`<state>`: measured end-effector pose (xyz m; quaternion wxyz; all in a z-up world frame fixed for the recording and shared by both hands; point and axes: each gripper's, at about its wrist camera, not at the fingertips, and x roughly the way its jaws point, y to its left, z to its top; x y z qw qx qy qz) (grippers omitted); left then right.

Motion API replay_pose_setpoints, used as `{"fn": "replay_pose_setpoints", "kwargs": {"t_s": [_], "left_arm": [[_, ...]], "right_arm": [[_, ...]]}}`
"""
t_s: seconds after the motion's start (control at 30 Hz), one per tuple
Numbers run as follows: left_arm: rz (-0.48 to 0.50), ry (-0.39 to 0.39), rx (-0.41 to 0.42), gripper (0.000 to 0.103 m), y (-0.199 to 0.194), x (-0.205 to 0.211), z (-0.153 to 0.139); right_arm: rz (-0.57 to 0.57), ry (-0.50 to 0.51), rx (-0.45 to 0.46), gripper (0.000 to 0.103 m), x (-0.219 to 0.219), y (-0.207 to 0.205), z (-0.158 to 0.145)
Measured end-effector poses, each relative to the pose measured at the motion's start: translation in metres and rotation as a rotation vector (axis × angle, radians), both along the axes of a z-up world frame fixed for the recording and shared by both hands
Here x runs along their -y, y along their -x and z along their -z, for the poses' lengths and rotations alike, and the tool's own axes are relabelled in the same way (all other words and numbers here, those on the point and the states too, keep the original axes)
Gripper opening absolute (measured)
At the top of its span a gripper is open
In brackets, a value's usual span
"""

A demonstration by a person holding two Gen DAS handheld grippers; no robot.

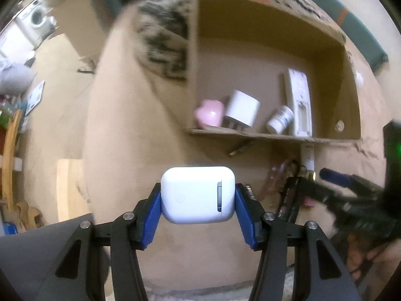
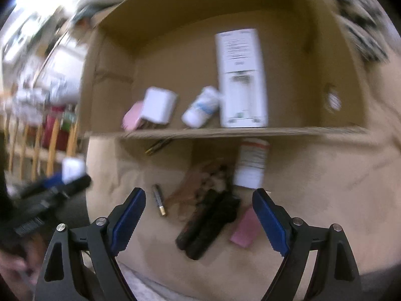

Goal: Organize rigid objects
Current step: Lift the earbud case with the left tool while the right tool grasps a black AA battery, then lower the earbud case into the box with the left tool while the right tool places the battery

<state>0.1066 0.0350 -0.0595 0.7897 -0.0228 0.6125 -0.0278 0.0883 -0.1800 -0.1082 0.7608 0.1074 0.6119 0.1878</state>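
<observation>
The left gripper [image 1: 198, 198] clamps a glossy white rounded earbud case [image 1: 198, 194], seemingly bound for the open brown cardboard box [image 1: 270, 136]. The right gripper [image 2: 199, 219] hangs apart, empty, over black cylindrical tubes [image 2: 208, 222]; next comes carrying the case over the box wall.

A glossy white earbud case [image 1: 198, 195] is showing between the blue ribbed pads [image 1: 150, 219] of the black left gripper [image 1: 198, 215]. Beyond it, a brown cardboard box [image 1: 275, 25] is holding a pale pink piece [image 1: 210, 114], a white charger [image 1: 241, 109] and a white bottle [image 1: 279, 120] with blue print. Ahead of the right gripper [image 2: 199, 223], black handles [image 2: 208, 223] and a pink block [image 2: 244, 229] are lying on tan cloth [image 2: 313, 175].
</observation>
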Motion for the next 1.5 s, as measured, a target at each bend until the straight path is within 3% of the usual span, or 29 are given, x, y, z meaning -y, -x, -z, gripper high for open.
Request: {"fn": "replay_pose_setpoints", "kwargs": {"t_s": [0.1, 0.23, 0.4, 0.53, 0.7, 0.77, 0.83, 1.2, 1.5], "left_arm": [[-0.044, 0.01, 0.024, 0.051, 0.011, -0.011, -0.009], [-0.108, 0.054, 0.011, 0.051, 0.008, -0.012, 0.002], [-0.121, 0.055, 0.028, 0.051, 0.008, -0.016, -0.003], [-0.151, 0.117, 0.026, 0.051, 0.006, -0.02, -0.005], [-0.18, 0.139, 0.043, 0.051, 0.007, -0.027, -0.012], [-0.18, 0.144, 0.033, 0.051, 0.007, -0.027, -0.01], [-0.172, 0.142, 0.026, 0.051, 0.006, -0.024, -0.008], [-0.151, 0.083, 0.021, 0.051, 0.005, -0.015, 0.0], [-0.127, 0.055, 0.026, 0.051, 0.004, -0.006, 0.007]], "right_arm": [[-0.08, 0.05, 0.051, 0.089, -0.031, -0.003, 0.001], [-0.146, 0.12, 0.11, 0.077, -0.062, -0.013, 0.013], [-0.193, 0.192, 0.194, 0.075, -0.092, -0.02, 0.025], [-0.192, 0.228, 0.204, 0.071, -0.103, -0.03, 0.037], [-0.182, 0.233, 0.249, 0.07, -0.106, -0.032, 0.041], [-0.19, 0.258, 0.27, 0.056, -0.107, -0.029, 0.042], [-0.186, 0.236, 0.262, 0.046, -0.105, -0.031, 0.039], [-0.173, 0.202, 0.178, 0.046, -0.096, -0.016, 0.017], [-0.139, 0.092, 0.175, 0.046, -0.048, 0.02, -0.02]]}}
